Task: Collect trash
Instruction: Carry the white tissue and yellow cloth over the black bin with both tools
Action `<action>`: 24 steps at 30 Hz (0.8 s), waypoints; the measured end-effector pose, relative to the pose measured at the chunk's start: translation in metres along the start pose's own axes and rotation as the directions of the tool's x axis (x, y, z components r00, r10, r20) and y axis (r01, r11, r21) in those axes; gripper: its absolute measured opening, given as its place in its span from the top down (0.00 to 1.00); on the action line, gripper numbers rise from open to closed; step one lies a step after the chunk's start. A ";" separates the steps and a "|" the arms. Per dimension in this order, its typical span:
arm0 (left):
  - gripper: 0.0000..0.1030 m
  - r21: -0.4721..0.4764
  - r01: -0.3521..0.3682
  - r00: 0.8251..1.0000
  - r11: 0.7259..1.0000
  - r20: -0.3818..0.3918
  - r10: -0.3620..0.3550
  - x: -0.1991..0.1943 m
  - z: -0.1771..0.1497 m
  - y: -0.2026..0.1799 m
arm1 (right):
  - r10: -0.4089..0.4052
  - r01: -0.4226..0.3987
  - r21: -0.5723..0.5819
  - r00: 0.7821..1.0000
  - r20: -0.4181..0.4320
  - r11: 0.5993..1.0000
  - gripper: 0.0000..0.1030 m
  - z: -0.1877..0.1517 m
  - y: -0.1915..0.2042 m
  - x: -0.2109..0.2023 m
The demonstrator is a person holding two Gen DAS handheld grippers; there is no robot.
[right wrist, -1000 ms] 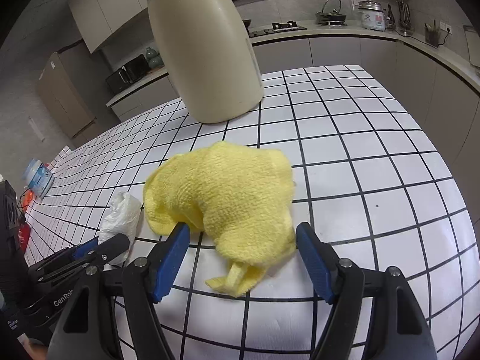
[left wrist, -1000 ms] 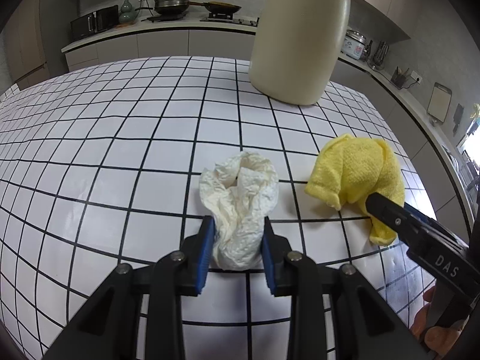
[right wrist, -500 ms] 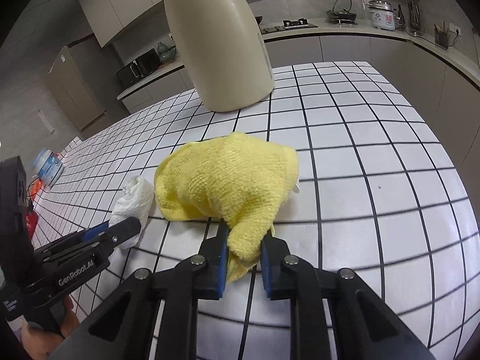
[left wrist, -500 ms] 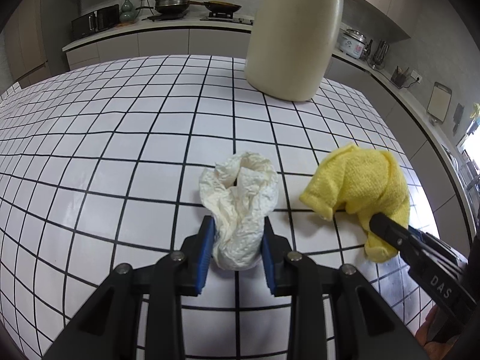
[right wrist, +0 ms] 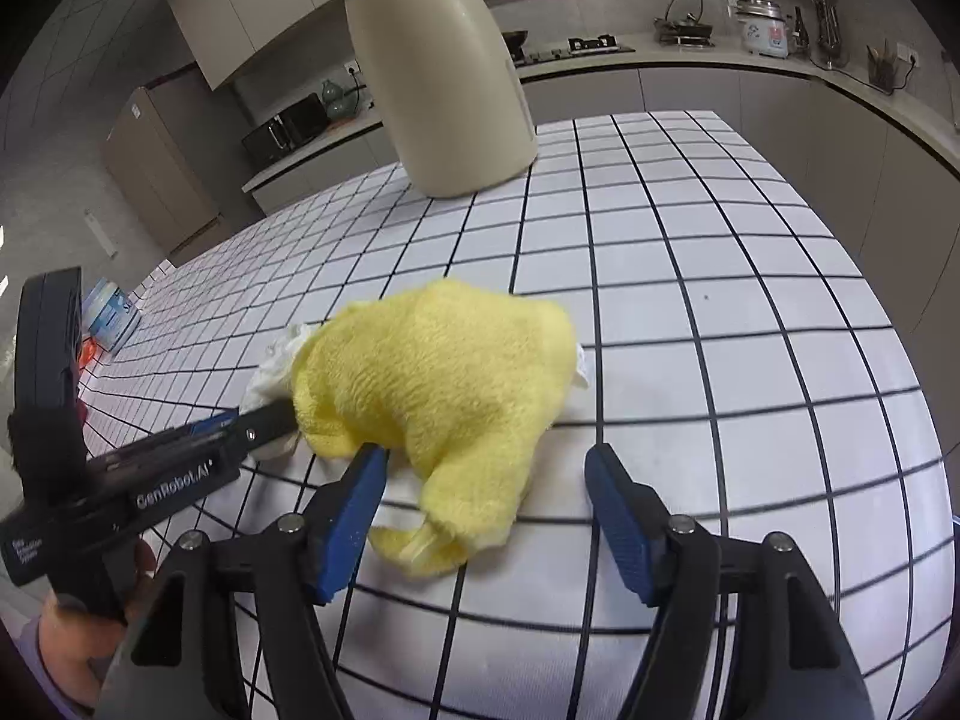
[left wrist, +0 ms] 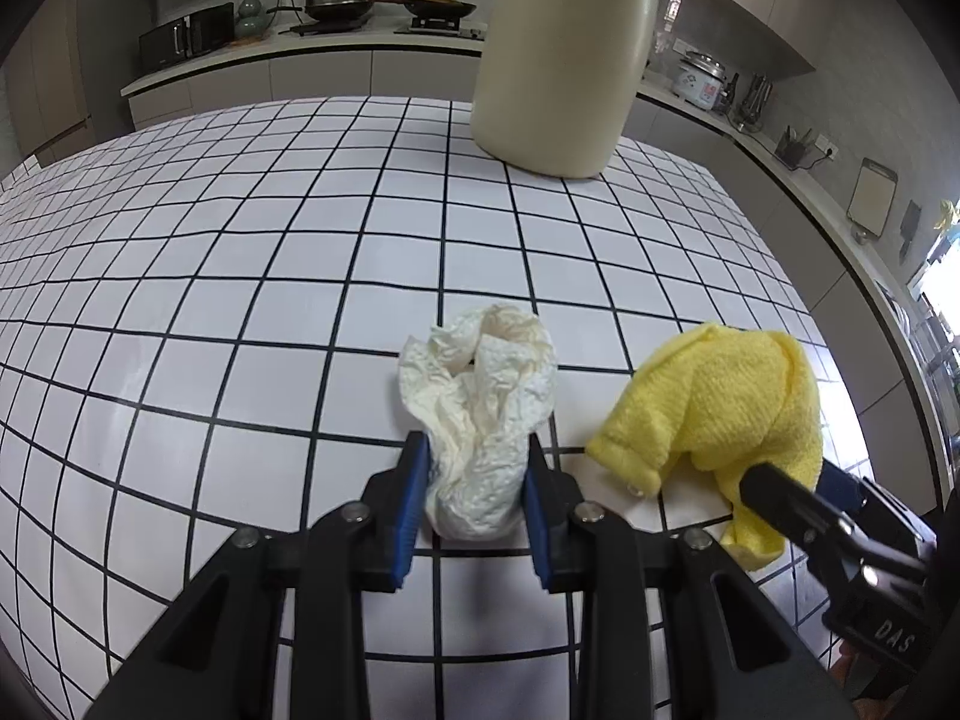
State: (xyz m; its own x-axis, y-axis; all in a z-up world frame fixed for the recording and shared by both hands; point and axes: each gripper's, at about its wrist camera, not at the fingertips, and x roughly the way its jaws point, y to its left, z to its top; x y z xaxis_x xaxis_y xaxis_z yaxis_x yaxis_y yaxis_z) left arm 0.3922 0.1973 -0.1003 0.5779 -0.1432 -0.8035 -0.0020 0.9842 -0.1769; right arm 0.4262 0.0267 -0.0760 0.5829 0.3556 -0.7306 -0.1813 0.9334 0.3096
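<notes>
Tall cream jug [left wrist: 561, 54] with a grey lid stands upright at 12 o'clock on the white tiled counter [left wrist: 252, 276], black grout lines. Back worktop [left wrist: 252, 54] at 11 o'clock: microwave [left wrist: 186, 36], green vase [left wrist: 249, 15], lidded pan [left wrist: 339, 0], frying pan [left wrist: 438, 3]. Rice cooker [left wrist: 699, 72] at 1 o'clock, cutting board [left wrist: 873, 198] at 2 o'clock. Right wrist view: small blue-and-white pack [right wrist: 111, 315] at 9 o'clock.

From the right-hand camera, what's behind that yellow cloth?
A bit of crumpled white paper peeks out behind the yellow cloth, with the left tongs reaching in. The rest of the paper is covered.
</notes>
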 end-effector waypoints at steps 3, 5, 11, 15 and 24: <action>0.69 -0.002 -0.003 1.000 1.000 0.006 0.003 -0.003 -0.002 -0.001 | 0.006 -0.006 -0.008 1.000 0.005 1.000 0.55 0.004 0.001 0.003; 0.69 0.000 -0.004 1.000 1.000 0.014 0.004 -0.007 -0.004 -0.002 | 0.026 -0.026 -0.009 1.000 -0.003 1.000 0.71 0.004 0.003 0.005; 0.69 0.005 -0.009 0.999 1.000 0.054 0.009 -0.026 -0.011 -0.011 | 0.050 -0.049 -0.018 0.998 0.034 0.999 0.80 -0.004 0.005 -0.013; 0.71 0.001 -0.009 0.998 1.000 0.064 0.008 -0.038 -0.020 -0.023 | 0.060 -0.059 -0.010 0.997 0.056 0.998 0.80 -0.010 -0.002 -0.031; 0.71 0.057 0.039 0.996 0.998 0.073 -0.043 -0.059 -0.039 -0.086 | 0.034 -0.037 0.023 0.993 0.111 0.999 0.80 -0.028 -0.044 -0.092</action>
State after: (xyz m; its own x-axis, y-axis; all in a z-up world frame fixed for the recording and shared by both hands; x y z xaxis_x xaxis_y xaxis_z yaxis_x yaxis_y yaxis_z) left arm 0.3258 0.1171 -0.0598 0.6352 -0.1771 -0.7518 0.0667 0.9823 -0.1750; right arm 0.3579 -0.0454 -0.0394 0.6603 0.3800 -0.6478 -0.1843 0.9182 0.3507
